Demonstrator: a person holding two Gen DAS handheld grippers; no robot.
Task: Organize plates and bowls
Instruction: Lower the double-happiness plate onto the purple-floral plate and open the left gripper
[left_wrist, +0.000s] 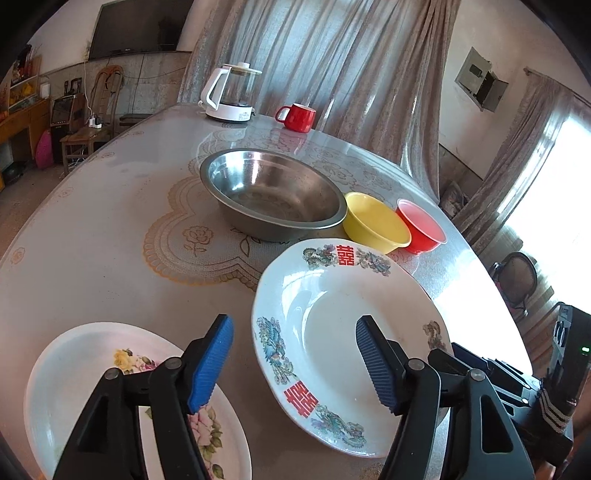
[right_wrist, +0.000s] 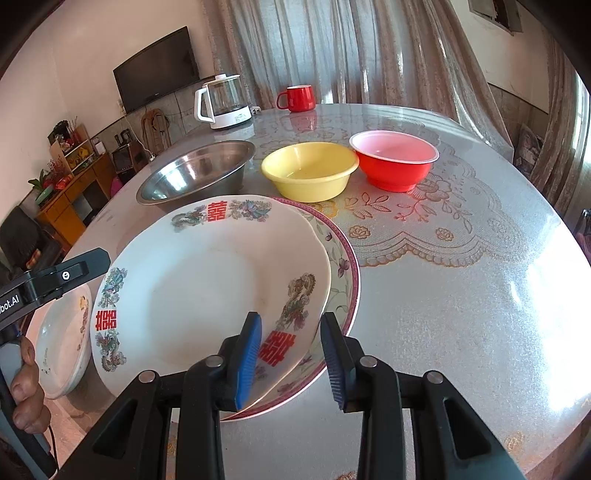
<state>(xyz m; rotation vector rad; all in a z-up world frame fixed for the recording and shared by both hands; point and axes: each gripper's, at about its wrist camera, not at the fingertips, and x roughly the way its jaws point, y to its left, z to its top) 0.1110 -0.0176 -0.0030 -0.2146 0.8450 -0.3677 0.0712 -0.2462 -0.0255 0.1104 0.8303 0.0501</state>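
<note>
A white plate with dragons and red characters (left_wrist: 332, 332) sits tilted between the open fingers of my left gripper (left_wrist: 293, 363), which do not touch it. In the right wrist view this dragon plate (right_wrist: 207, 280) leans on a purple-rimmed plate (right_wrist: 341, 273), and my right gripper (right_wrist: 291, 365) is shut on its near rim. A white floral plate (left_wrist: 81, 369) lies flat at the lower left. Behind stand a steel basin (left_wrist: 273, 192), a yellow bowl (left_wrist: 373, 221) and a red bowl (left_wrist: 421, 229) in a row.
A white kettle (left_wrist: 231, 92) and a red mug (left_wrist: 297, 116) stand at the far edge of the round table (left_wrist: 92, 258). Curtains hang behind it. A hand (right_wrist: 26, 387) holds the left gripper's handle at the left of the right wrist view.
</note>
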